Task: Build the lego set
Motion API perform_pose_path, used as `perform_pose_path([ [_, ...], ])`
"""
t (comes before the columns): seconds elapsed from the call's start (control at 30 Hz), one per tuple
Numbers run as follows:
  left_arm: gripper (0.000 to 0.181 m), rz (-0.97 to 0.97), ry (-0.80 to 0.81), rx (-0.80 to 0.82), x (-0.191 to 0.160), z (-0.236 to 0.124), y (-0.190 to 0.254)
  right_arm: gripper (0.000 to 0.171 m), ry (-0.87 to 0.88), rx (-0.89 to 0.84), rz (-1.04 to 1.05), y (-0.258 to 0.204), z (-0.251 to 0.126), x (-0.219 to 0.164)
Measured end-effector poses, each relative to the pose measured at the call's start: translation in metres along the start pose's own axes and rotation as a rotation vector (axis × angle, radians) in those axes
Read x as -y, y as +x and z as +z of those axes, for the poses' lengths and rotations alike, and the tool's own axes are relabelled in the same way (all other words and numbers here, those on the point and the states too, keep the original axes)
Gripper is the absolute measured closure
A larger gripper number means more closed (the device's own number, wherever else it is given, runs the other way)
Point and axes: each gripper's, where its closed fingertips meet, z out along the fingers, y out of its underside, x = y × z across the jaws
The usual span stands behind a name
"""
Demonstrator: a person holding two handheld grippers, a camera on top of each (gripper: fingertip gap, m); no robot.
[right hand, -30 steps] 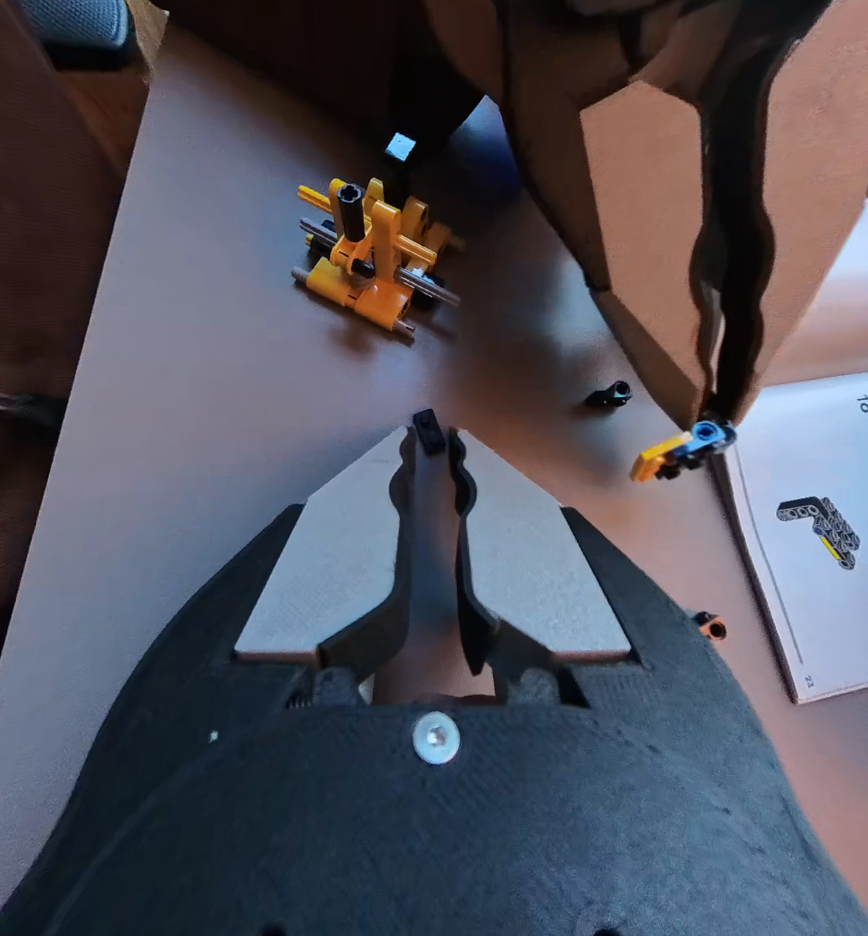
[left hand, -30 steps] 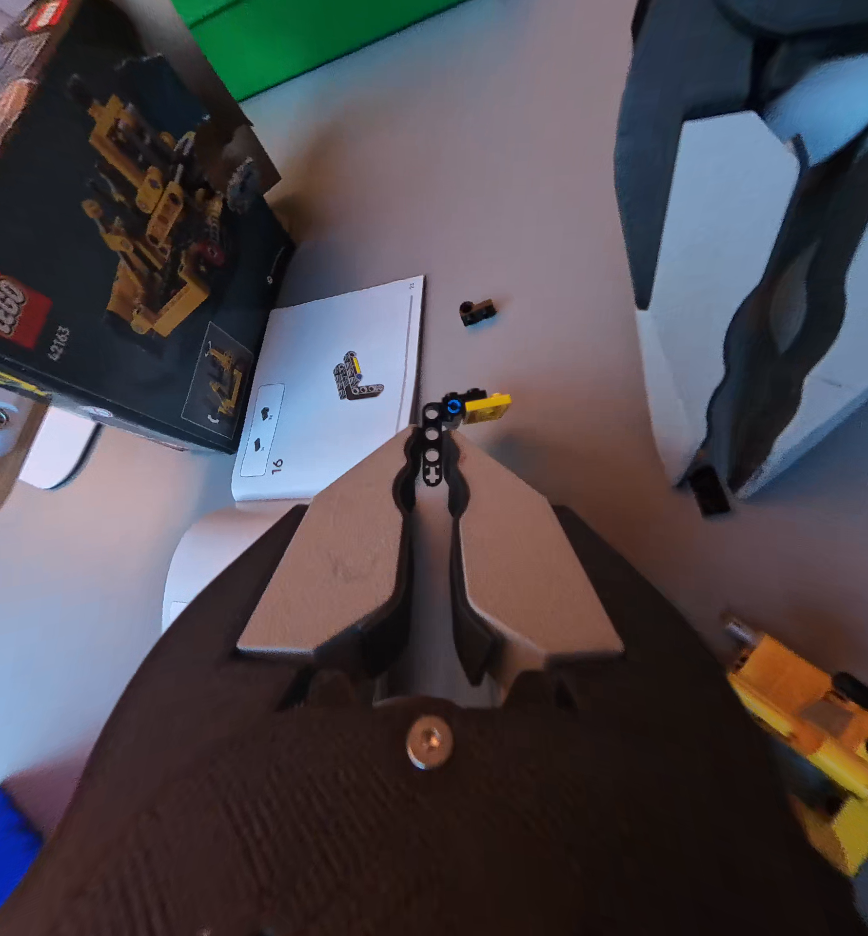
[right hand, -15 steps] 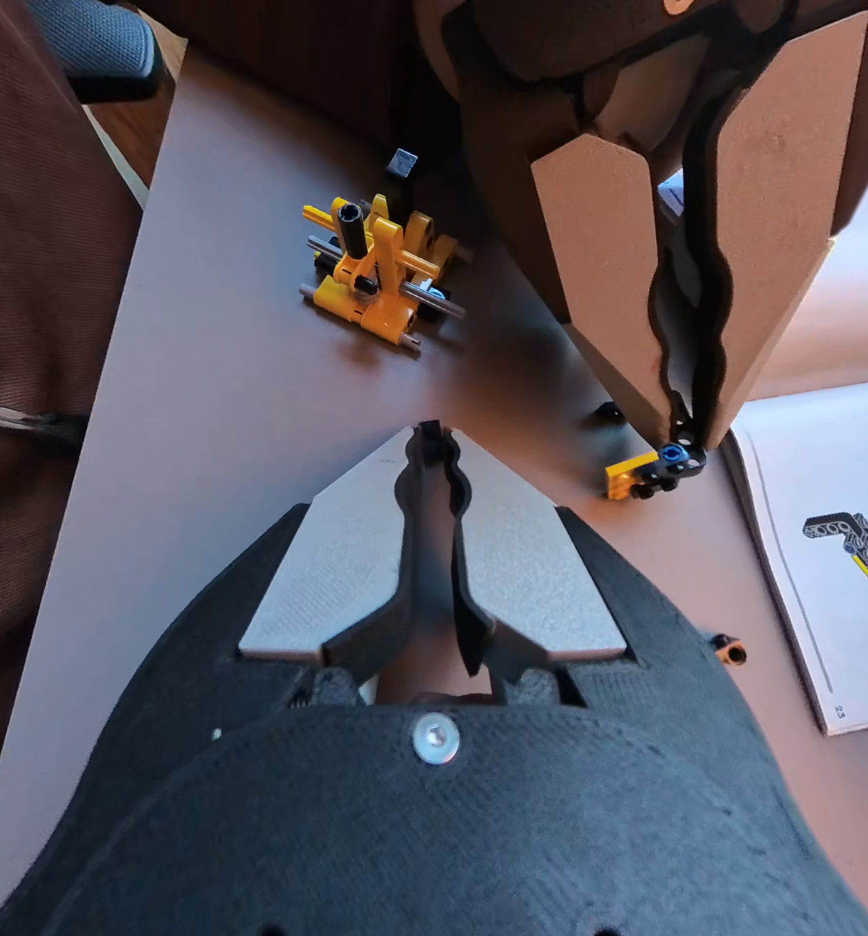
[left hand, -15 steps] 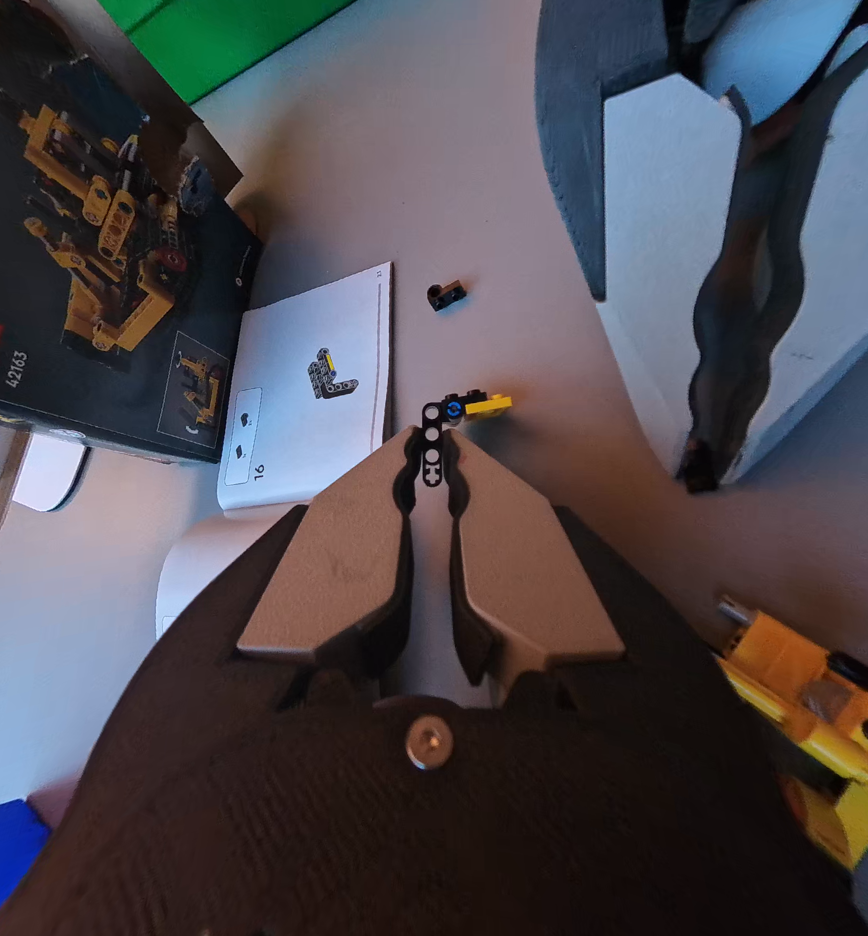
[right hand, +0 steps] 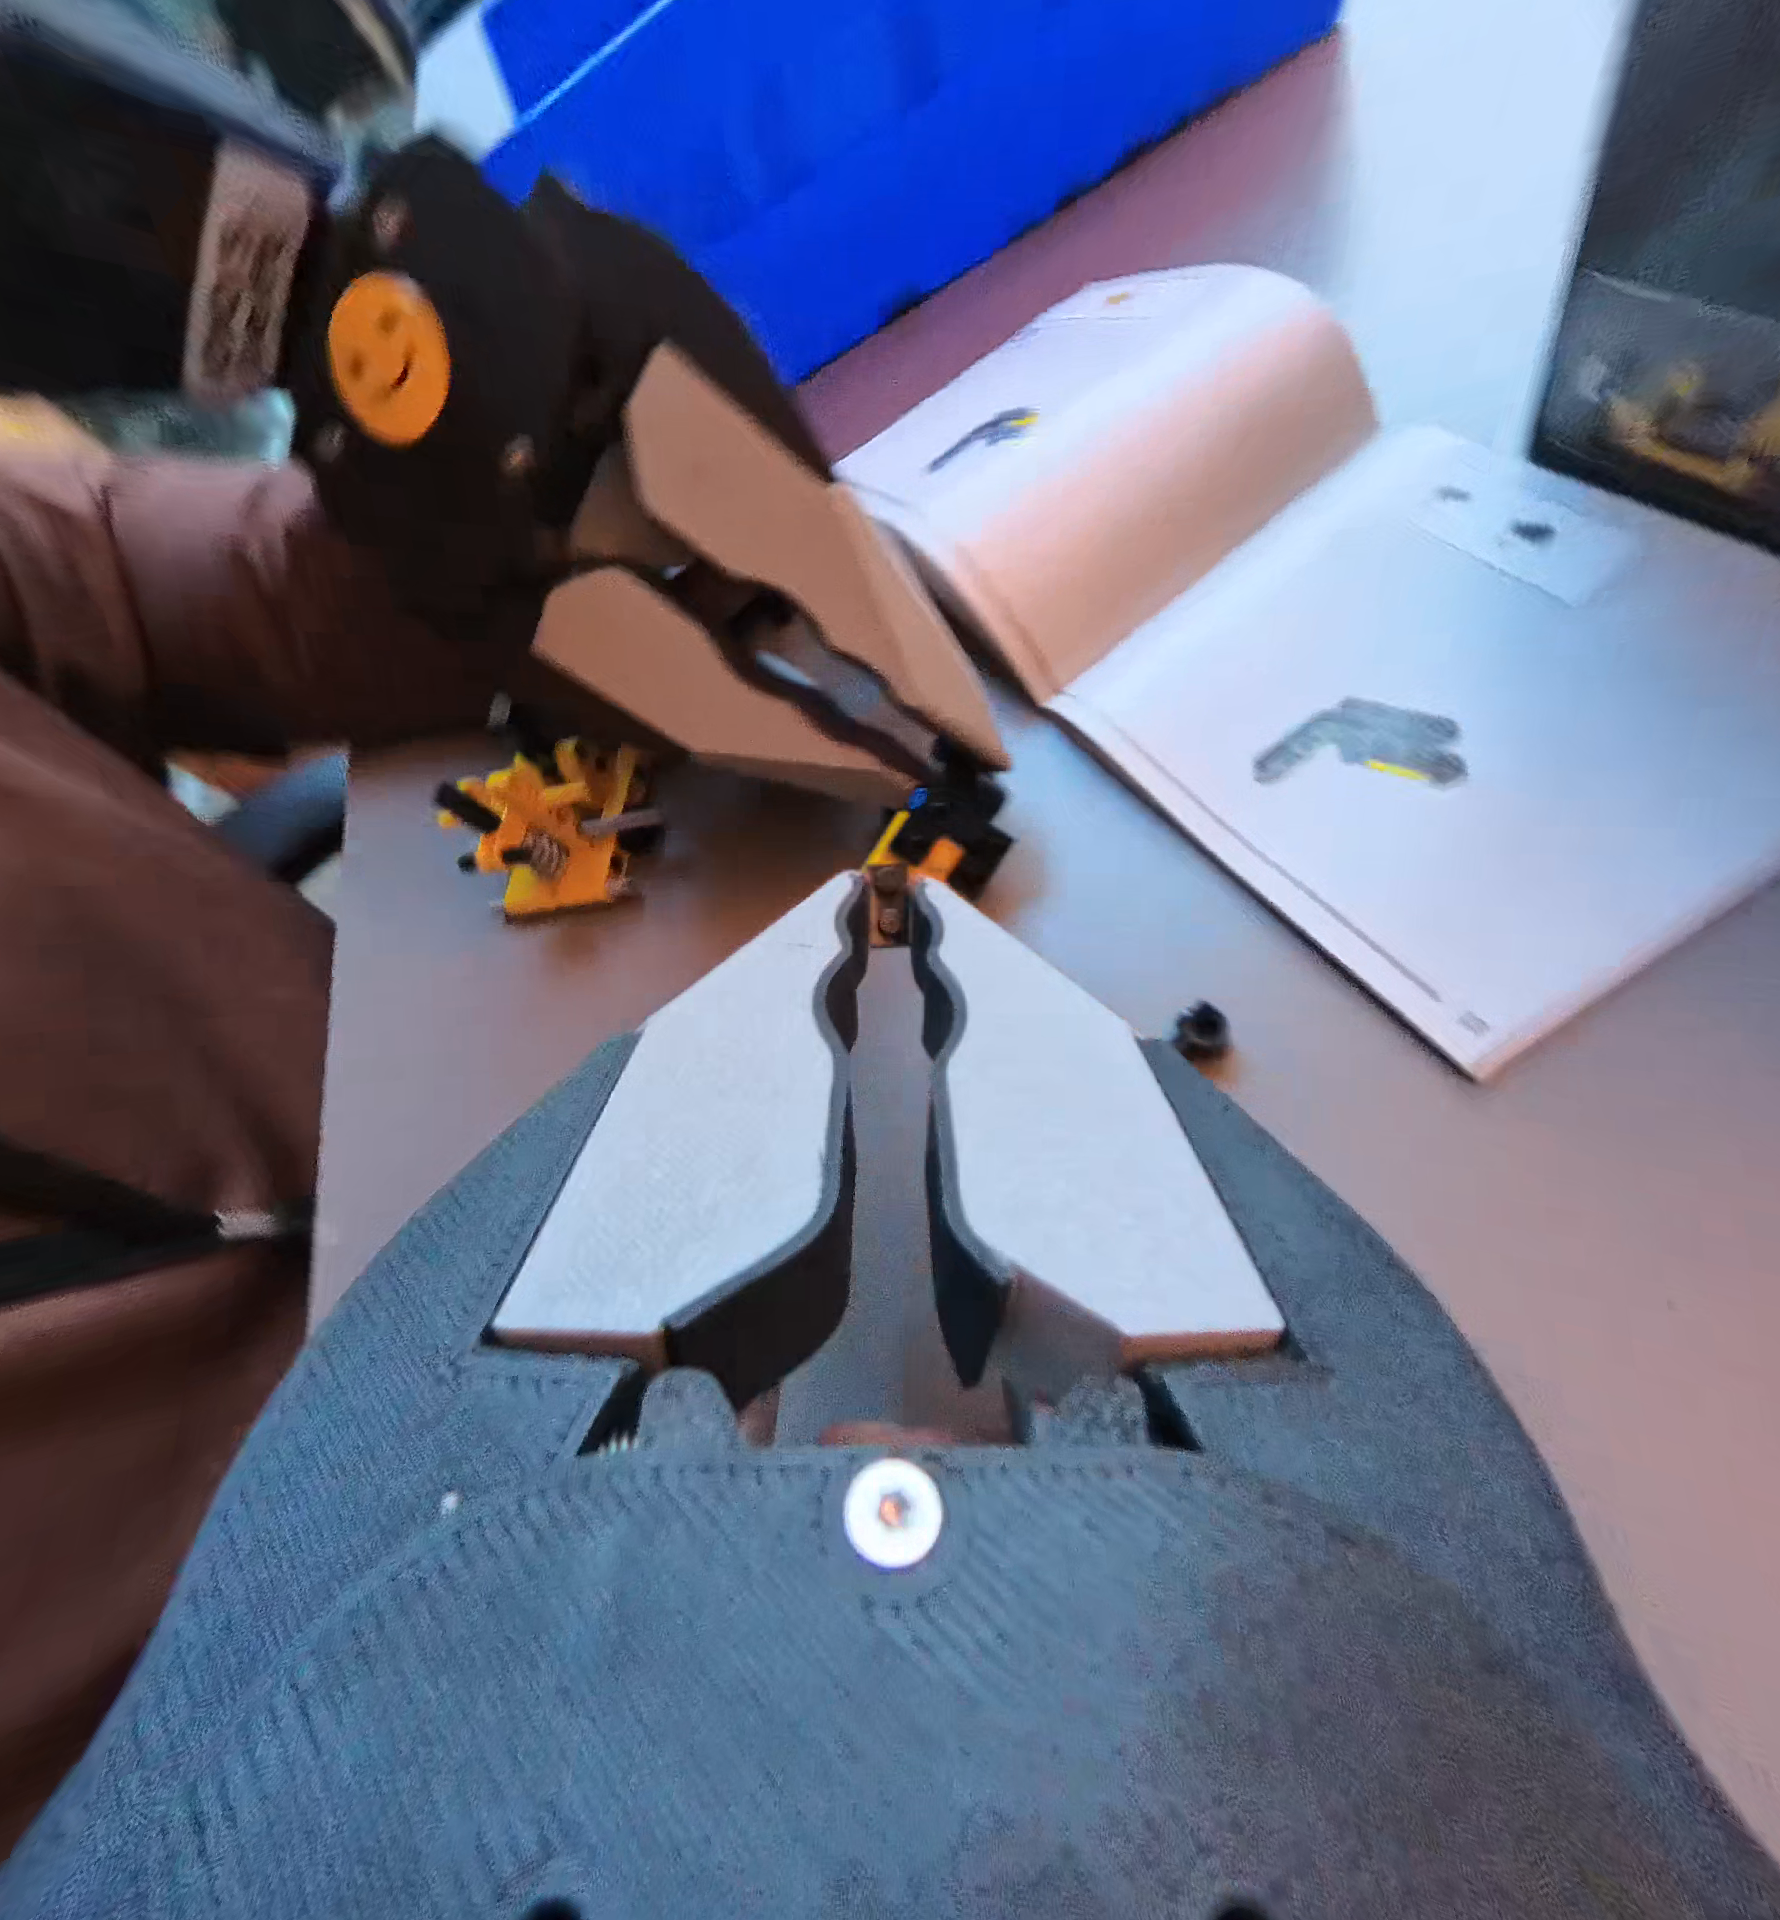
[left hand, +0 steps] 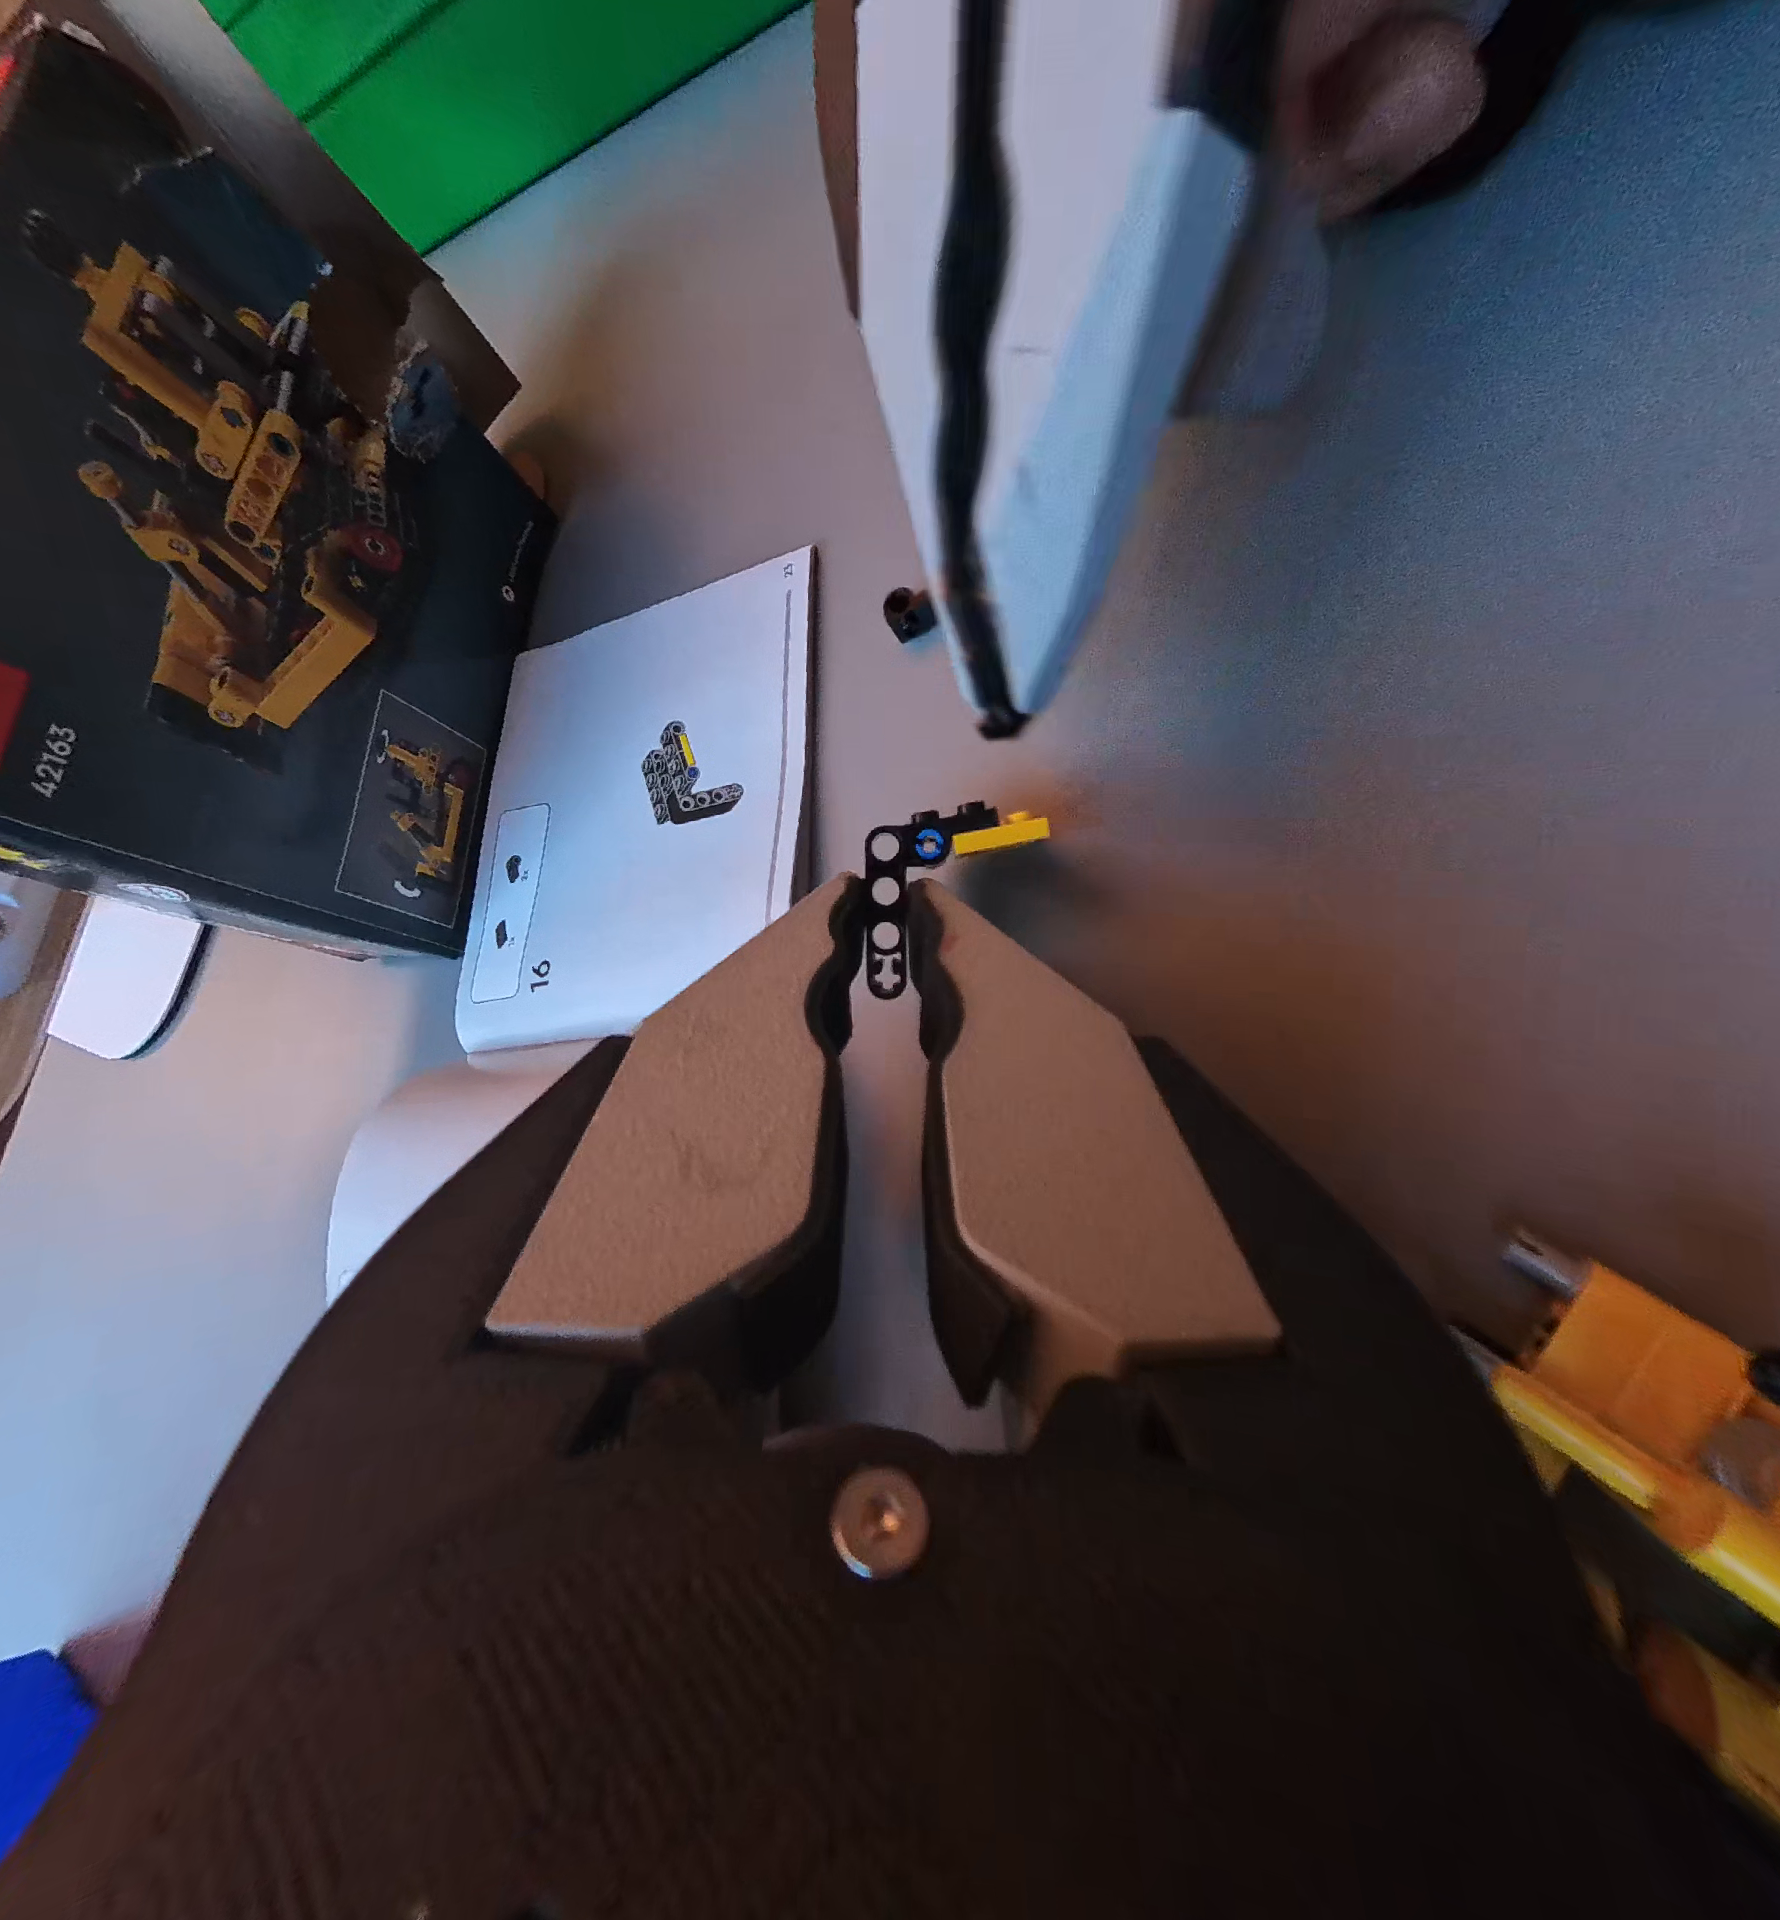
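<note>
Step in hand, by judgement: joining a small part to the little sub-assembly that the booklet page is showing. Left gripper (left hand: 886, 891) clamping together on the black angled beam (left hand: 886, 940), holding it just above the desk (left hand: 1385, 935), with a blue pin (left hand: 928, 844) and a yellow plate (left hand: 1000, 834) sticking out to the side. Right gripper (right hand: 886, 896) closing, as it seems, on a small dark piece (right hand: 888, 914) and pointing it at the beam, tips near it but apart. Next move probably calling for fine lining up of the piece with a free hole or stud, then a straight push while keeping the beam from turning in the grip. Lying open just beside the beam, toward the far side of the desk: instruction booklet (left hand: 657, 790), with the set box (left hand: 190, 499) standing beyond it. Resting loose on the desk beside the booklet's edge: black connector (left hand: 907, 615). Sitting near the desk edge by a brown sleeve (right hand: 86, 831): yellow built part (right hand: 553, 831), cut off by the frame in the left wrist view. Hard to make out: the shape of the small dark piece, being blurred, and which hole is waiting for it. Impossible to tell whether the beam is touching the desk.
</note>
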Motion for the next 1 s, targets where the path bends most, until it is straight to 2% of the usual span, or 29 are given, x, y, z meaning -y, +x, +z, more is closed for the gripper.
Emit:
perform_pose_path([
  [0.03,0.177,-0.001,-0.008,0.000,-0.001,0.001,0.001,0.168,0.013,0.014,0.071,0.005,-0.002,0.002],
  [0.13,0.175,0.006,-0.058,0.007,-0.008,0.005,0.002,0.167,0.030,0.082,0.234,0.011,-0.003,0.003],
  [0.27,0.174,-0.015,-0.054,-0.002,-0.006,0.004,0.004,0.167,-0.020,0.051,0.297,0.018,0.004,-0.005],
  [0.37,0.152,-0.044,-0.023,-0.024,0.000,0.003,0.006,0.167,-0.022,0.074,0.356,0.015,0.008,-0.006],
  [0.47,0.144,-0.027,-0.017,-0.009,0.002,0.003,0.005,0.167,-0.032,0.087,0.417,0.014,0.011,-0.008],
  [0.53,0.147,0.008,-0.012,-0.005,0.003,0.003,0.007,0.167,-0.023,0.099,0.459,0.015,0.011,-0.008],
  [0.67,0.164,0.054,-0.015,-0.008,0.005,0.008,0.011,0.167,-0.005,0.119,0.519,0.018,0.011,-0.006],
  [1.0,0.164,0.012,-0.038,0.060,0.006,0.012,0.005,0.167,0.000,0.123,0.572,0.021,0.010,-0.007],
])
